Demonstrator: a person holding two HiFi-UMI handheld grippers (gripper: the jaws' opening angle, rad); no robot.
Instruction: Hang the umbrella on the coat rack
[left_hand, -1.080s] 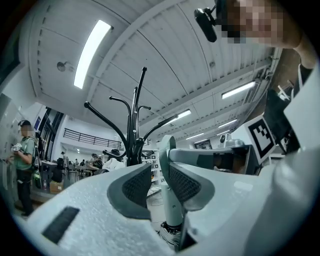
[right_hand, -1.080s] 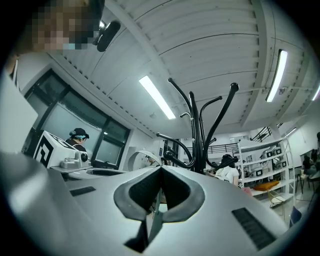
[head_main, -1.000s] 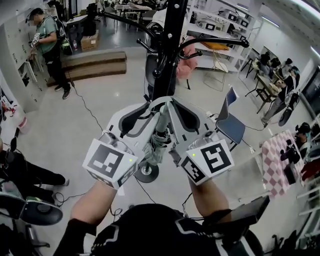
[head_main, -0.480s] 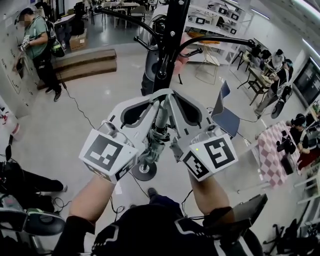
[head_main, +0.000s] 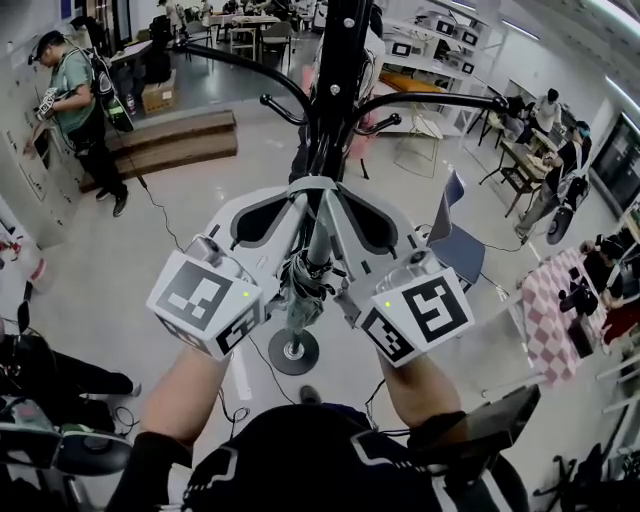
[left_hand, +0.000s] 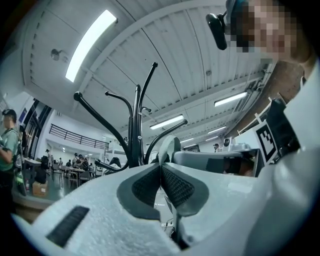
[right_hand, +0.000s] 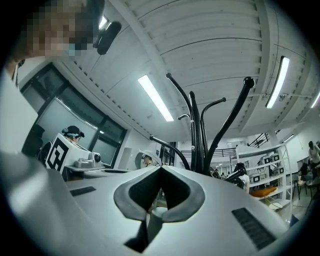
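Two tools: left tool (head_main: 306, 186) and right tool (head_main: 328, 188) are raised side by side in front of the person. Their tips meet just before the coat rack (head_main: 340, 70).
Umbrella: the umbrella (head_main: 305, 290) is folded and grey-green. It hangs upright below the joined tips, between the two tools, clear of the floor (head_main: 150, 230) and on no hook.
Left tool: jaws pressed together, the ribbed pads (left_hand: 172, 182) meeting along one seam. Nothing shows between them, and whether a thin strap is pinched there cannot be made out.
Right tool: jaws closed at the tips. A pale grey part of the umbrella shows in the hollow behind them, so this tool has hold of it.
Umbrella top: hidden behind the tool tips in the head view, so the exact point of grip is unclear.
Coat rack: black pole with curved arms ending in knobs. Its top is cut off by the upper edge of the head view, and its lower pole is hidden behind the tools and the umbrella. The round base (head_main: 293, 352) shows under the umbrella.
Umbrella to pole: just in front; touching or apart cannot be told.
Marker cubes: one on each tool, the left cube (head_main: 205, 305) just above a bare forearm (head_main: 185, 400).
Surroundings: a bystander in a green shirt (head_main: 75, 90) stands at far left and a blue chair (head_main: 455, 245) is to the right. The people at far right are too small to make out.
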